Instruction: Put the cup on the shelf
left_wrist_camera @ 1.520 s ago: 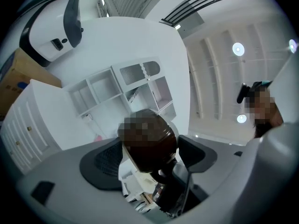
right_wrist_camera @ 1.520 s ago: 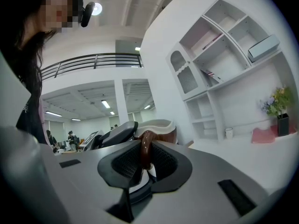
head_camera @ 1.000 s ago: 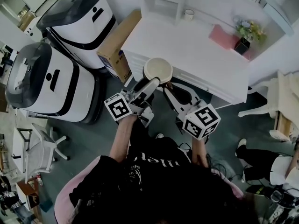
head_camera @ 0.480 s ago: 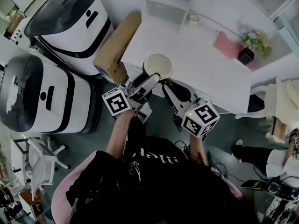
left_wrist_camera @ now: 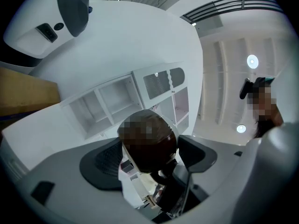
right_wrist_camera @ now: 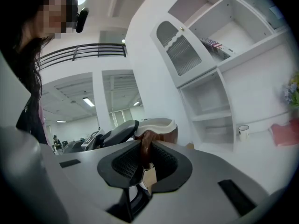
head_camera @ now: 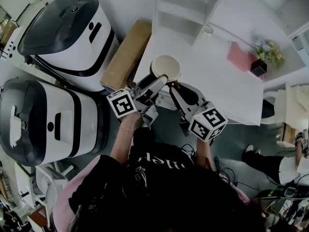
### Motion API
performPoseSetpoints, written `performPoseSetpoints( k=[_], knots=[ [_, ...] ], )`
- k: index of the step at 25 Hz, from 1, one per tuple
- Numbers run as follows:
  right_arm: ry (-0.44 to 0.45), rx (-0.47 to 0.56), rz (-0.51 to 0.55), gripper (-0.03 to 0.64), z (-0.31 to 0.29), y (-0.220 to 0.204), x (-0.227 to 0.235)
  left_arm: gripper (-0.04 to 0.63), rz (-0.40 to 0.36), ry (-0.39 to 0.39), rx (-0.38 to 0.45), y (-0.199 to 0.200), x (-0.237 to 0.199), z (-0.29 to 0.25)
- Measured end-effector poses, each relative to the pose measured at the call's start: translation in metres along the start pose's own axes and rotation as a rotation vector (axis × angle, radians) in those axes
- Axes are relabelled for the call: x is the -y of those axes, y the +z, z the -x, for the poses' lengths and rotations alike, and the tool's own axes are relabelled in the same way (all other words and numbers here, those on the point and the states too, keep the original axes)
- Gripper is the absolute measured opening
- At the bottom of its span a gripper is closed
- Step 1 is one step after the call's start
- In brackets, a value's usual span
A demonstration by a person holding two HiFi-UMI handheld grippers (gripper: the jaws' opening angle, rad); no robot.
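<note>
**A:** Between the jaws of the left gripper (head_camera: 163, 79), what is there?

**B:** The cup (left_wrist_camera: 150, 143), brown outside and cream within. In the left gripper view both pads are clamped on its sides.

**A:** And the right gripper (head_camera: 174, 86)?

**B:** Pinched on the cup's handle (right_wrist_camera: 145, 148). The brown loop stands upright between its pads, and the cup's rim shows at 12 o'clock from it.

**A:** So where is the cup?

**B:** Held by both grippers. In the head view it lies over the near left corner of the white table (head_camera: 219, 83). I can't tell whether it touches the top.

**A:** What lies around it?

**B:** The shelf (head_camera: 181, 8) is at 12 o'clock from the cup. A small white mug (head_camera: 207, 30) stands at 1 o'clock, just beside the shelf's foot. A pink pad (head_camera: 240, 57) lies at 3 o'clock, with a flower pot (head_camera: 264, 64) beyond it. A cardboard box (head_camera: 128, 54) is at 10 o'clock, against the table's left end. Farther out, one white machine (head_camera: 67, 30) stands at 10 o'clock and another (head_camera: 43, 117) at 8.
</note>
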State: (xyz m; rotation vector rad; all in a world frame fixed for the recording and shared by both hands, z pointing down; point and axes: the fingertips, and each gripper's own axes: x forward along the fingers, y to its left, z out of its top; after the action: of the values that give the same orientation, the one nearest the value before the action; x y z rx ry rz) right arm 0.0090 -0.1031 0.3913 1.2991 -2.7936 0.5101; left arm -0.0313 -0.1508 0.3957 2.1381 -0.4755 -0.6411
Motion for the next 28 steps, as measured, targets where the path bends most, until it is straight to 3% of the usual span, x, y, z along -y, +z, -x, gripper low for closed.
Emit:
performPoseSetpoints(
  k=[6, 17, 23, 28],
  knots=[
    [-0.022, -0.008, -0.012, 0.086, -0.040, -0.001, 0.000, 0.370, 0.019, 0.005, -0.021, 0.029, -0.027, 0.007],
    [-0.017, -0.043, -0.032, 0.086, -0.072, -0.005, 0.016, 0.370, 0.060, 0.043, -0.011, 0.045, -0.061, 0.003],
    [0.006, -0.054, -0.071, 0.086, -0.095, -0.003, 0.049, 0.370, 0.077, 0.061, 0.007, 0.058, -0.085, -0.022],
    [0.005, -0.050, -0.121, 0.086, -0.112, 0.008, 0.088, 0.370, 0.144, 0.051, 0.026, 0.064, -0.108, -0.058]
  ],
)
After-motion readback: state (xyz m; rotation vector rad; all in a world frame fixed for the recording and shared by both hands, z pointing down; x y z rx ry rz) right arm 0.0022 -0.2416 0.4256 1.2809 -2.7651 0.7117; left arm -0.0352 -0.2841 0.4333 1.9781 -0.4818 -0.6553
